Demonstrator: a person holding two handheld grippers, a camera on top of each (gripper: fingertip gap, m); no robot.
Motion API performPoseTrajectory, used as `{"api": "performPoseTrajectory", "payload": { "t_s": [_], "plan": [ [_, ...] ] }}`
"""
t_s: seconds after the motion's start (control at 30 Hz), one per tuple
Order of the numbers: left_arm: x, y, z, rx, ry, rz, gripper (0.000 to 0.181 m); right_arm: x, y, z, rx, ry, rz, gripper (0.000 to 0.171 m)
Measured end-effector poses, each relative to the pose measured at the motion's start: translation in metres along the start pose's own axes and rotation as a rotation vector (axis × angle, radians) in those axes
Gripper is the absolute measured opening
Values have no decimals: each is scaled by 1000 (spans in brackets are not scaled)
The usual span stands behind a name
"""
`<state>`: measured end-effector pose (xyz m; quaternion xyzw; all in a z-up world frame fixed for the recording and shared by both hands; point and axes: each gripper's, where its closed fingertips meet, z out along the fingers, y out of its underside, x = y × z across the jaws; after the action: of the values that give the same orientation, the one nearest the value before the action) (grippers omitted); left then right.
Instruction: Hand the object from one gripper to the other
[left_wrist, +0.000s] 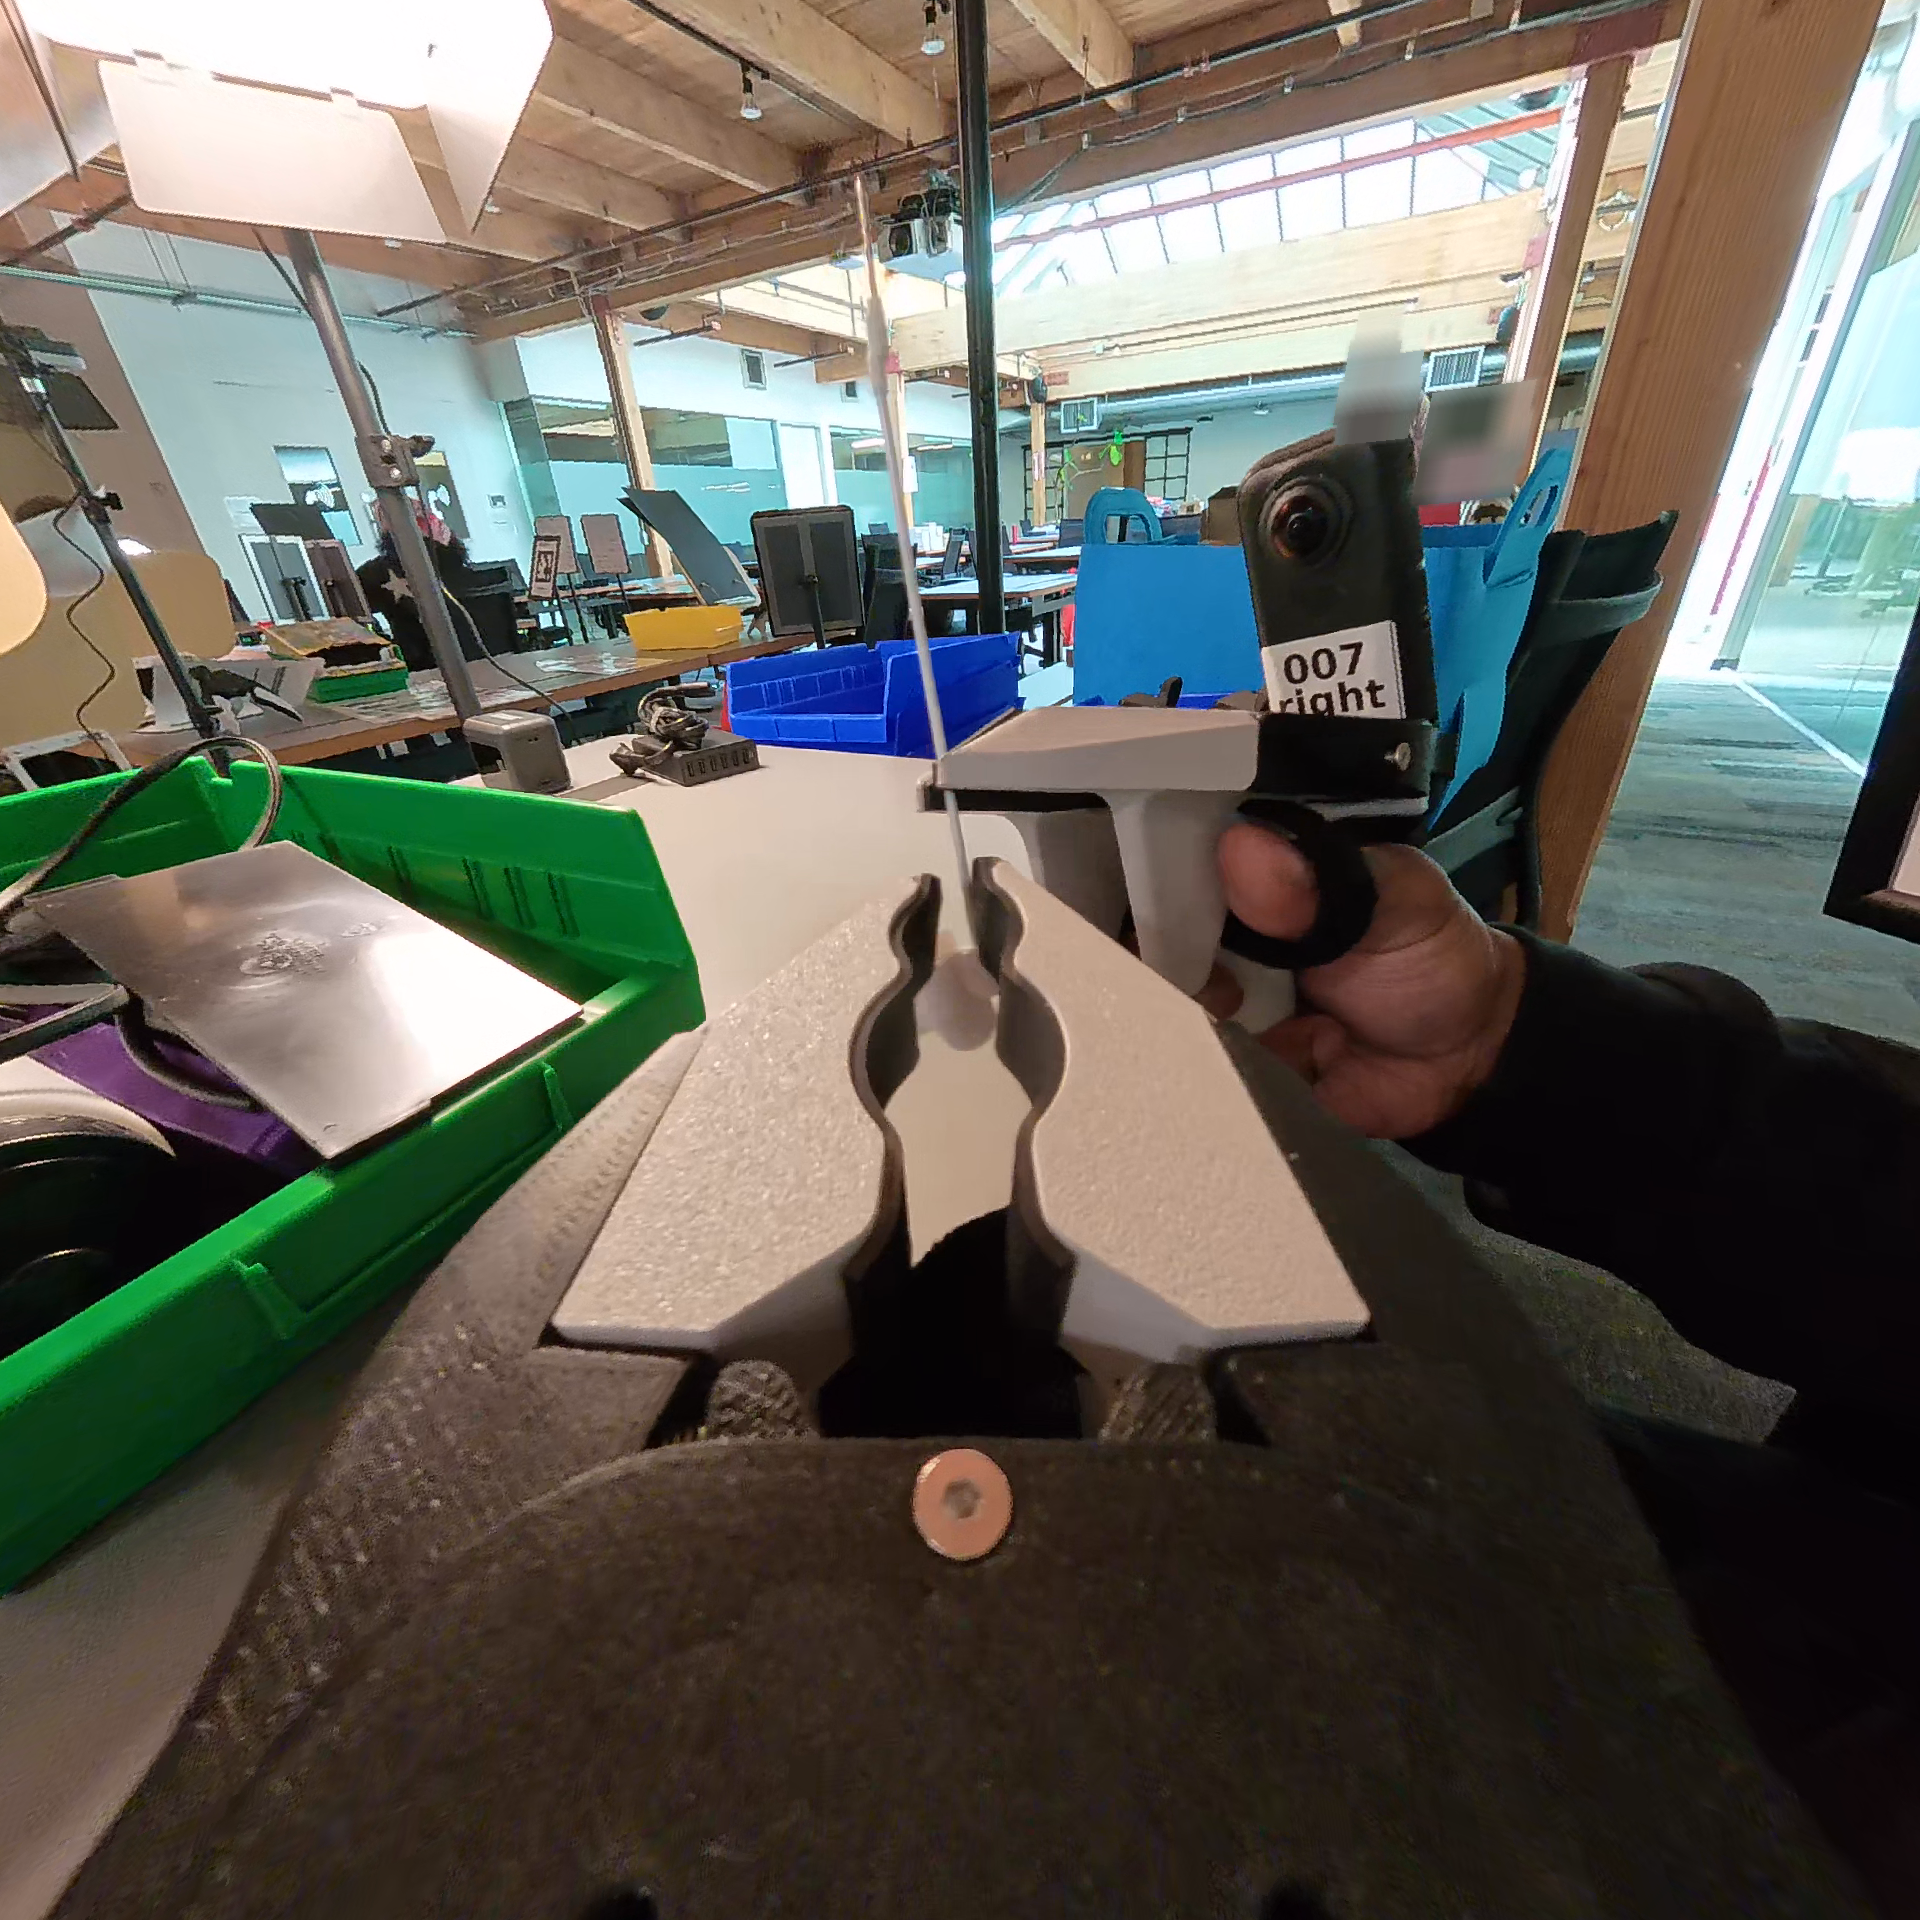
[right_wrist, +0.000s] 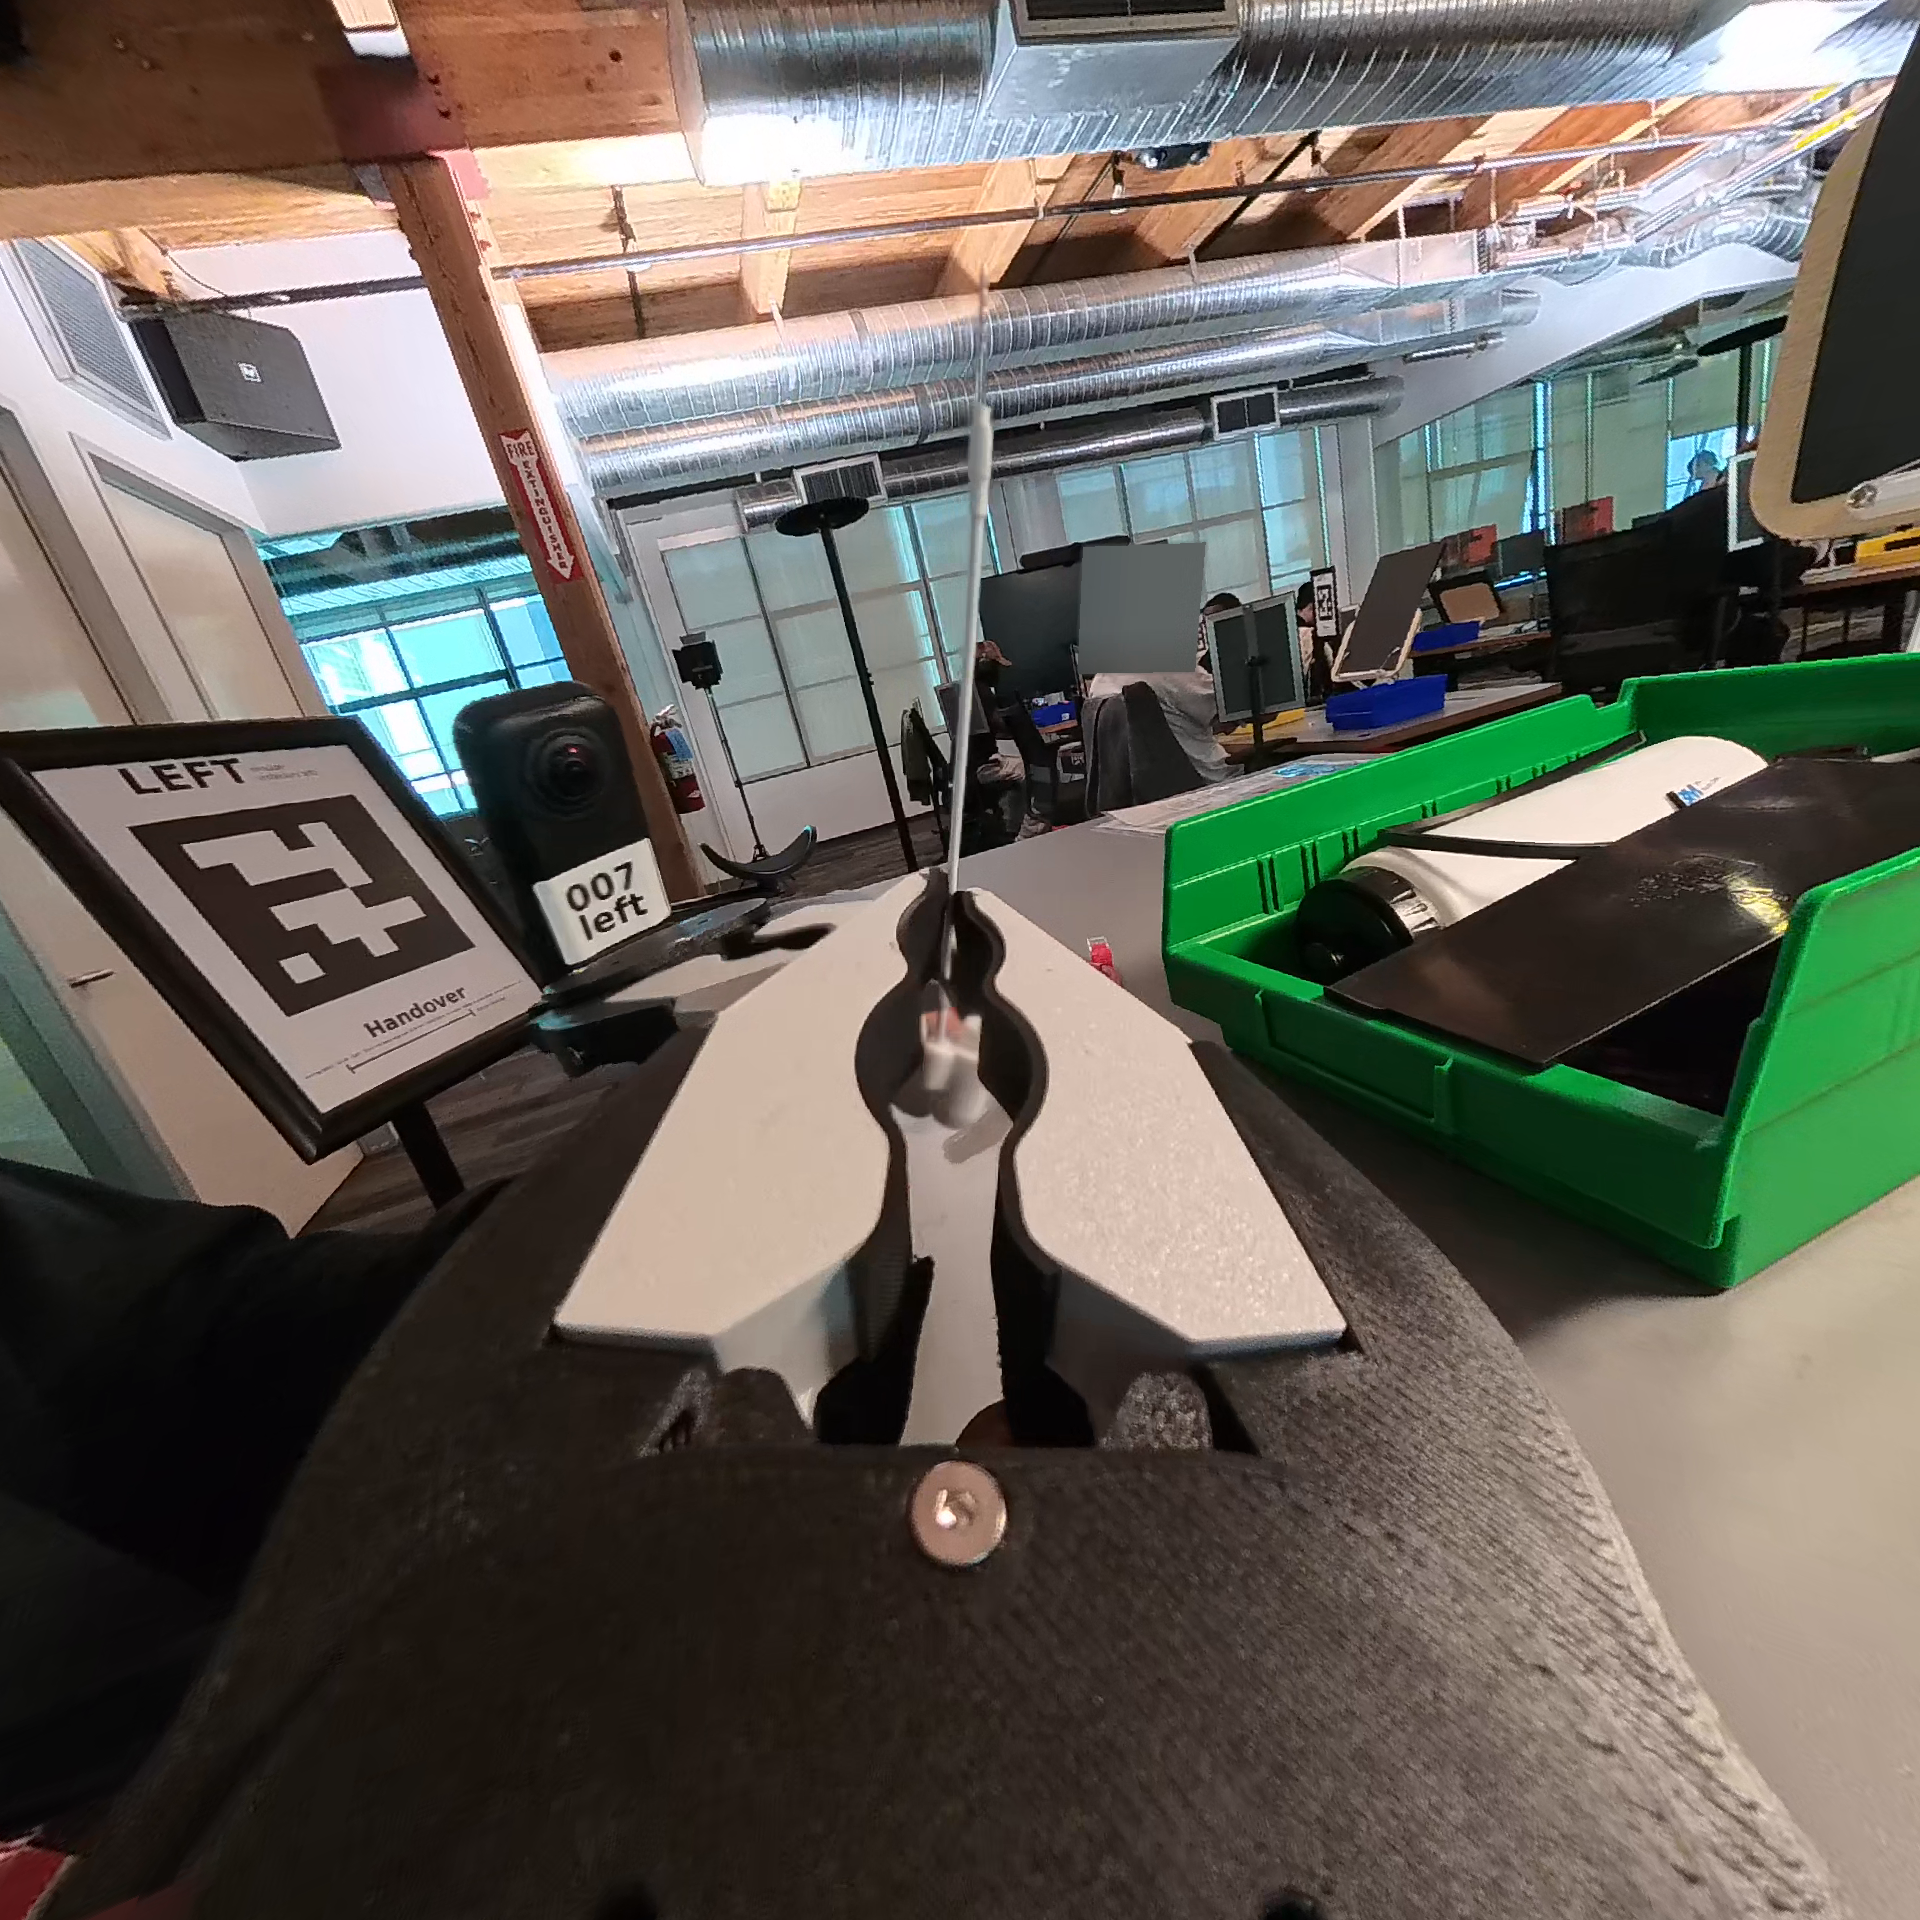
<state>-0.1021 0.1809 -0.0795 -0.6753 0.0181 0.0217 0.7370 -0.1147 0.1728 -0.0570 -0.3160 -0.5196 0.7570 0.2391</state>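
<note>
A thin white rod stood nearly upright above the grey desk, pinched low by the left gripper and just above by the right gripper, both jaws pressed together; green plastic bin nearby.

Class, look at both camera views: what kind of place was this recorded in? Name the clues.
Probably an open-plan workshop or lab office: rows of desks with monitors, exposed metal ducts under wooden ceiling beams, and plastic parts bins, such as the green bin on the grey table.
</note>
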Motion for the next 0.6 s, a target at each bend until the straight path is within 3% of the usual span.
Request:
{"api": "performPoseTrajectory", "payload": {
  "t_s": [0.17, 0.37, 0.47, 0.6],
  "plan": [
    [-2, -1, 0, 4, 5, -30, 19, -3, 3, 3, -24, -8, -20, 2],
    [1, -1, -1, 6, -1, 8, 2, -7, 6, 4, -40, -18, -40, 2],
    [2, -1, -1, 7, 5, 13, 2, -2, 1, 2, -5, 19, -45, 19],
    [5, 1, 0, -3, 21, 28, 2, -3, -4, -1, 29, 13, -59, 13]
  ]
}}
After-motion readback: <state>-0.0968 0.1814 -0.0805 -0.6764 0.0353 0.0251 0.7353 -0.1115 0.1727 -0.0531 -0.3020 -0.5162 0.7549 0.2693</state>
